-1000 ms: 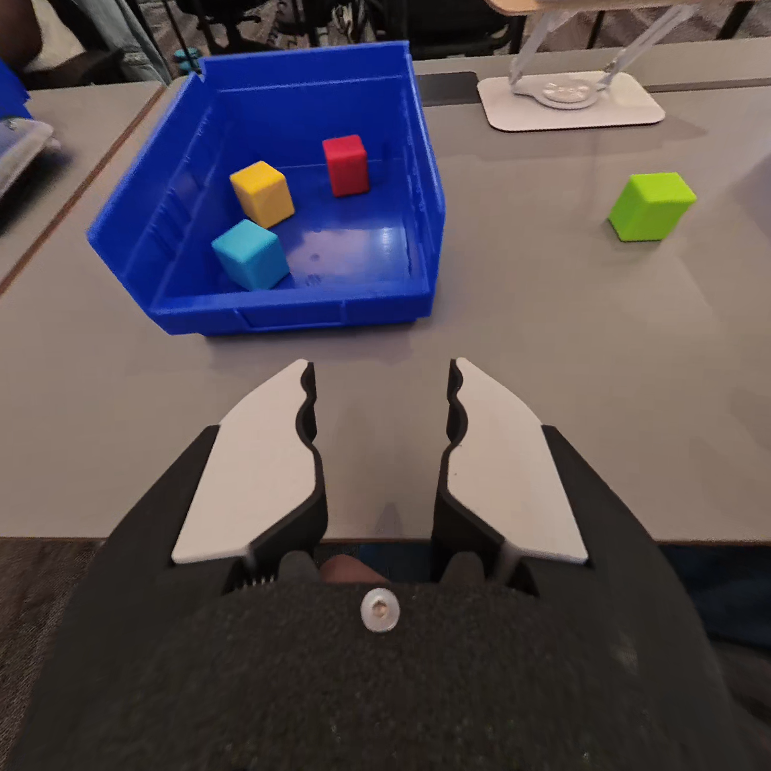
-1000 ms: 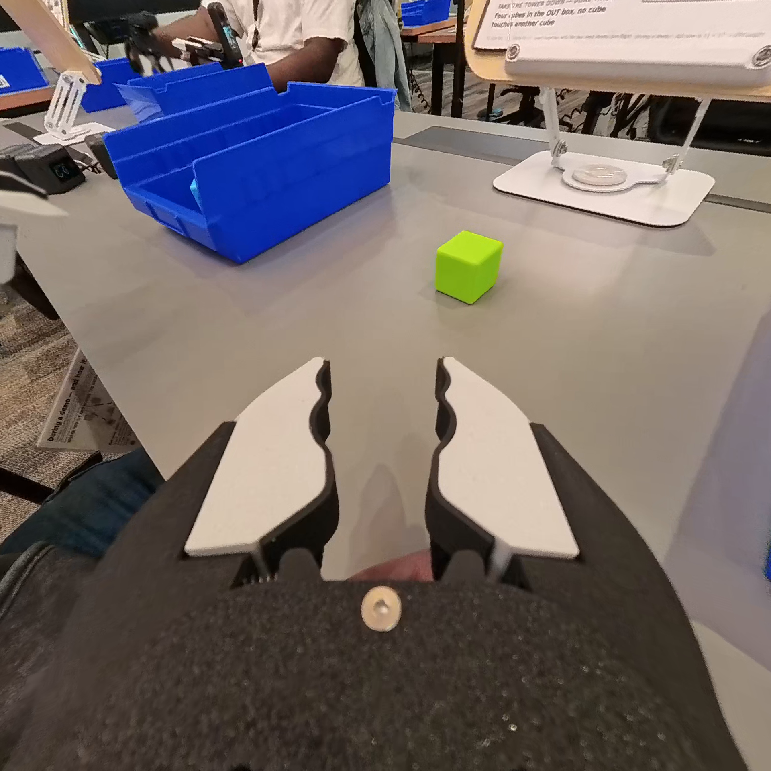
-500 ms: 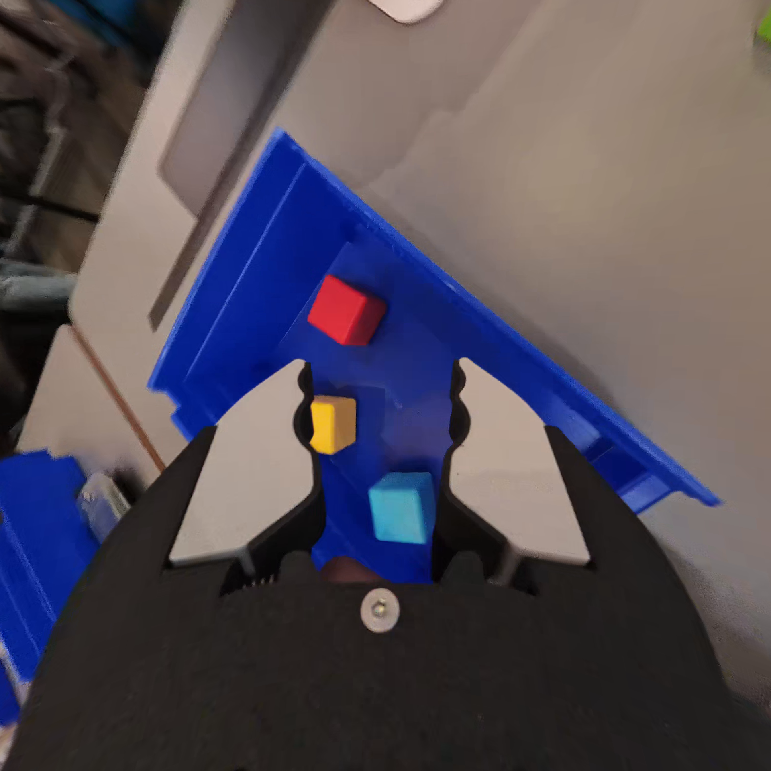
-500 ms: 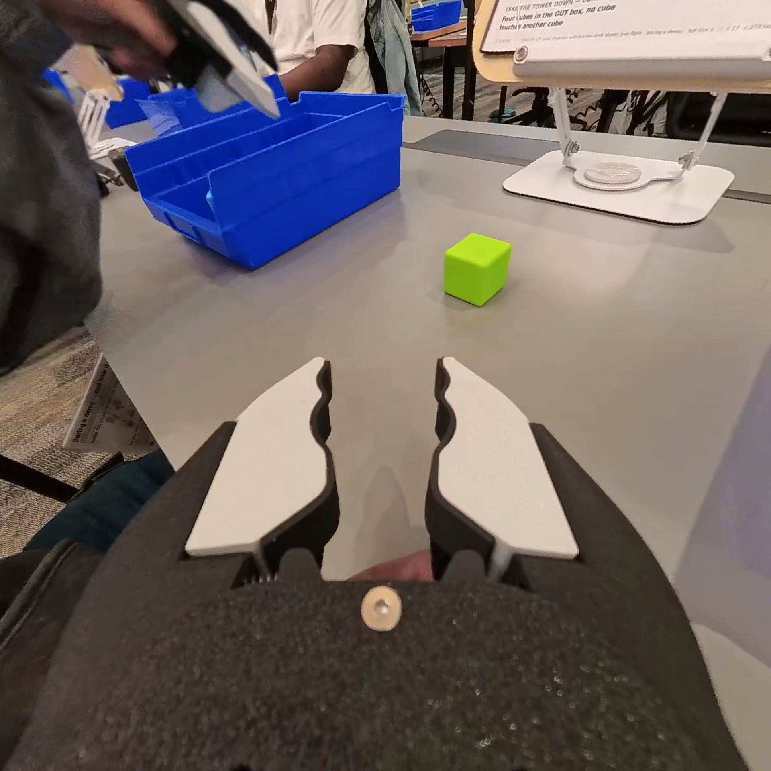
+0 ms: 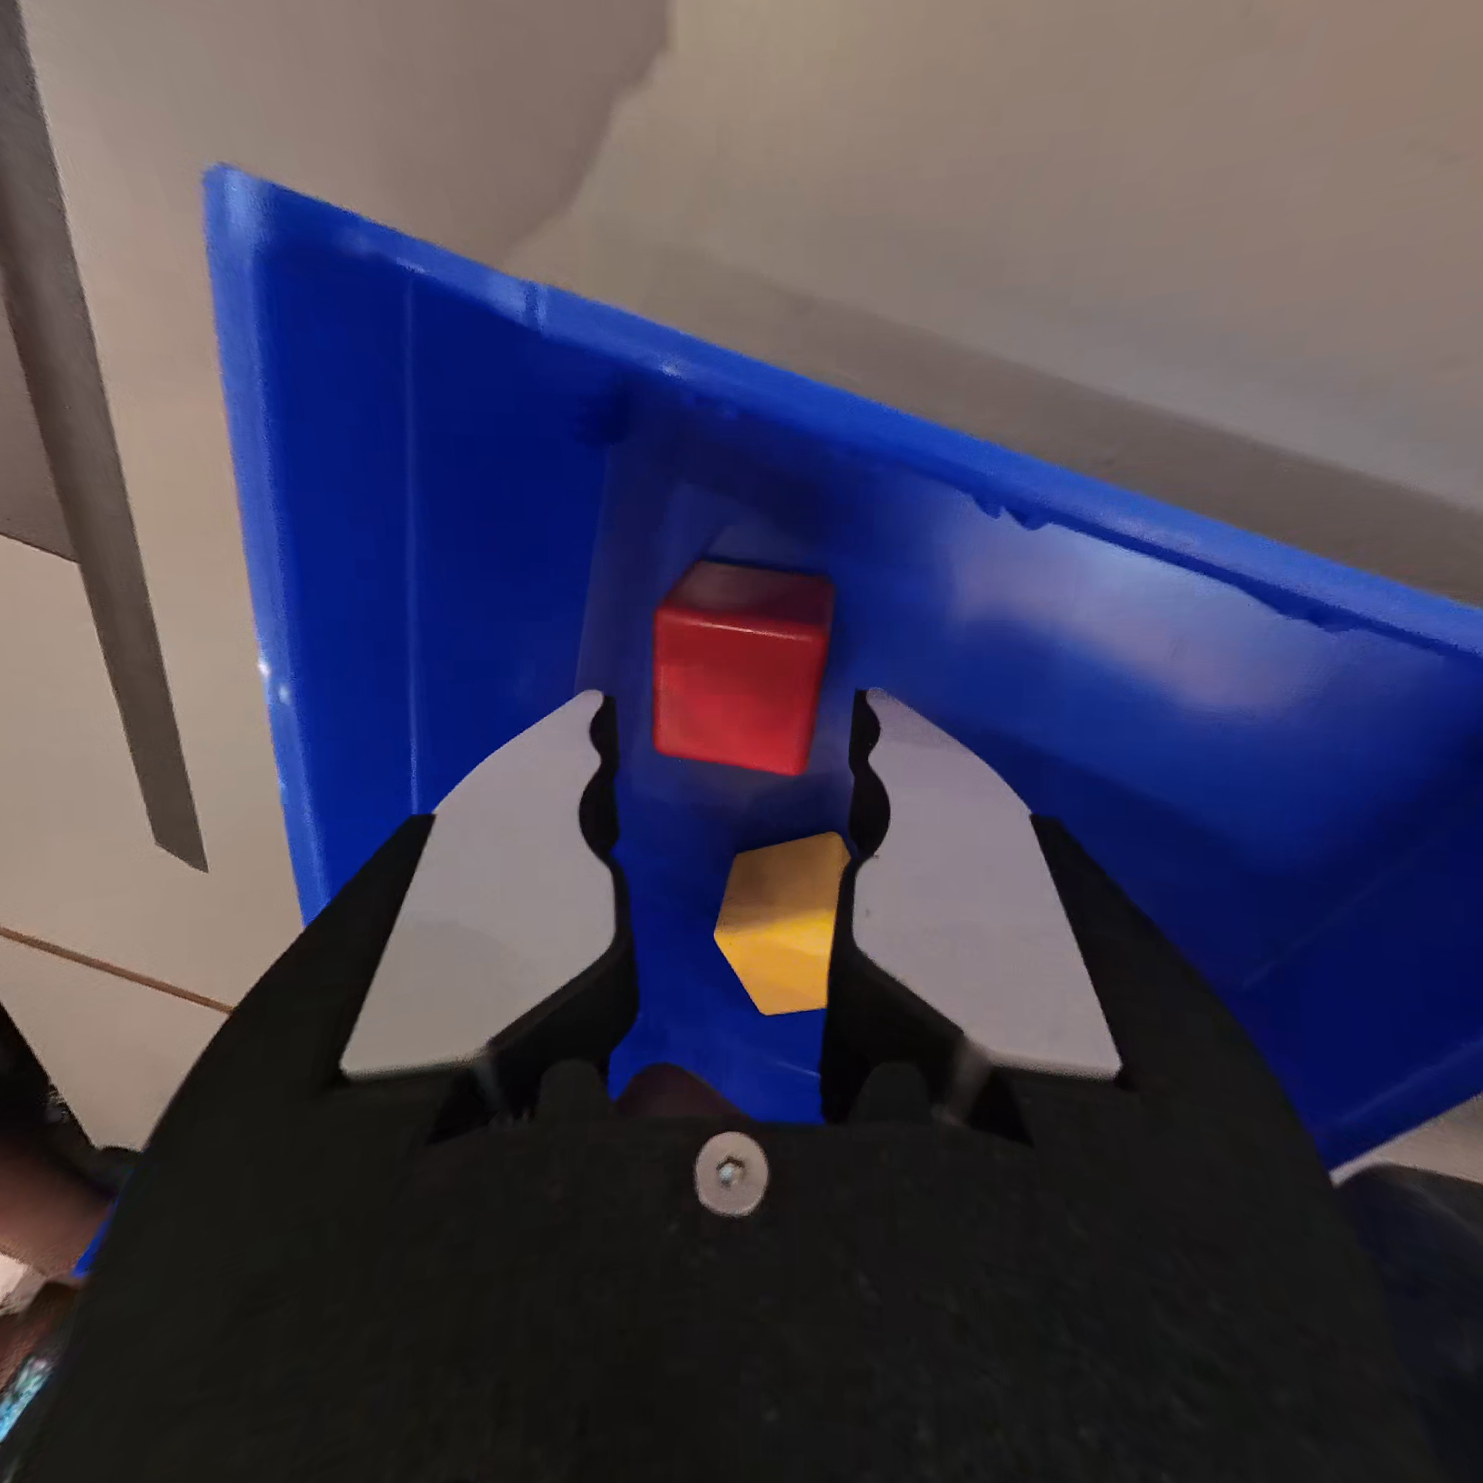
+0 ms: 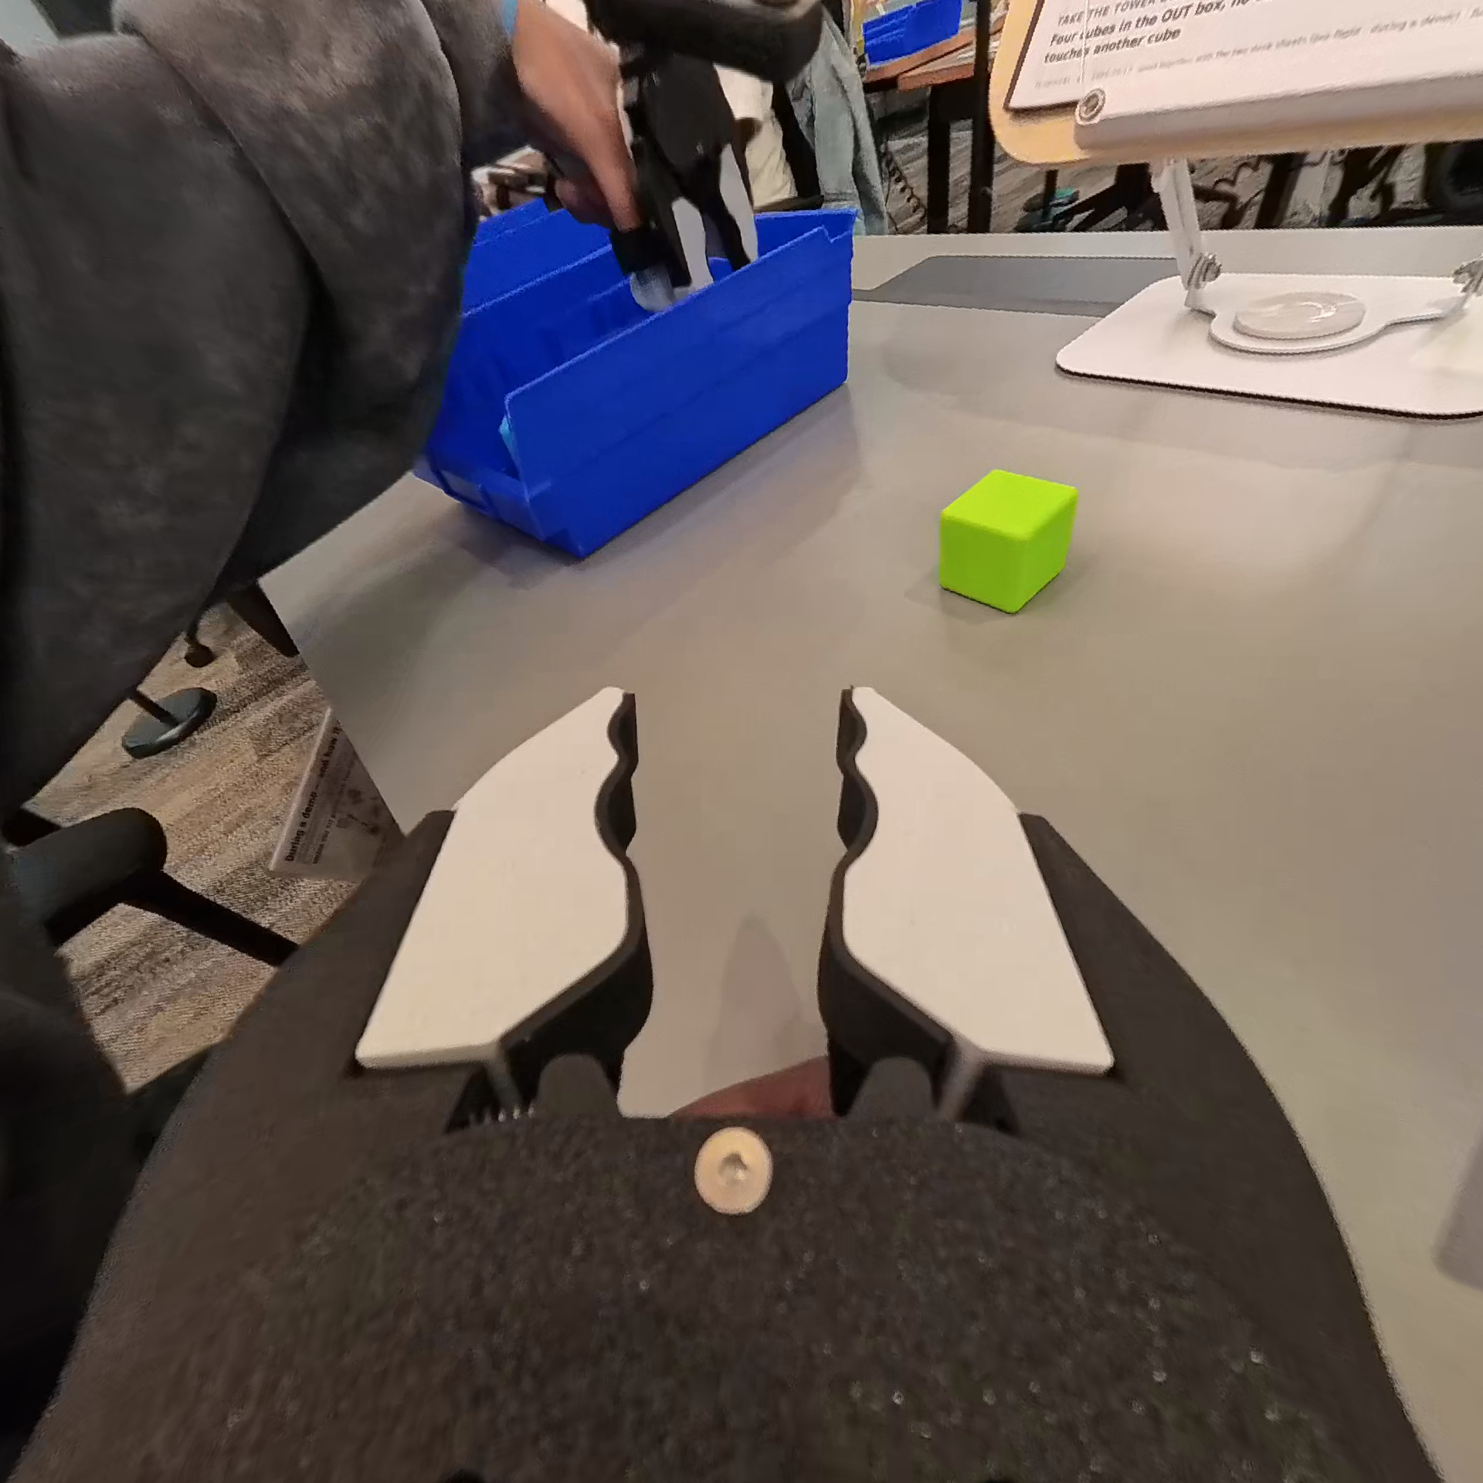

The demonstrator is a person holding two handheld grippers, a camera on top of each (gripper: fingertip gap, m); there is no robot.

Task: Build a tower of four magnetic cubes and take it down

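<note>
My left tongs gape wide inside the blue bin, over the red cube; my right tongs hover wide, holding nothing, above the table.

Grey worktop under me, white stand base at its far right edge, patterned carpet left, black chair base

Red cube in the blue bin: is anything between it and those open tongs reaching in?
Nothing visible blocks it. The left tongs are open, and the red cube sits just beyond their tips on the floor of the blue bin, not yet gripped. The yellow cube lies nearer the camera, partly hidden behind one finger.
</note>
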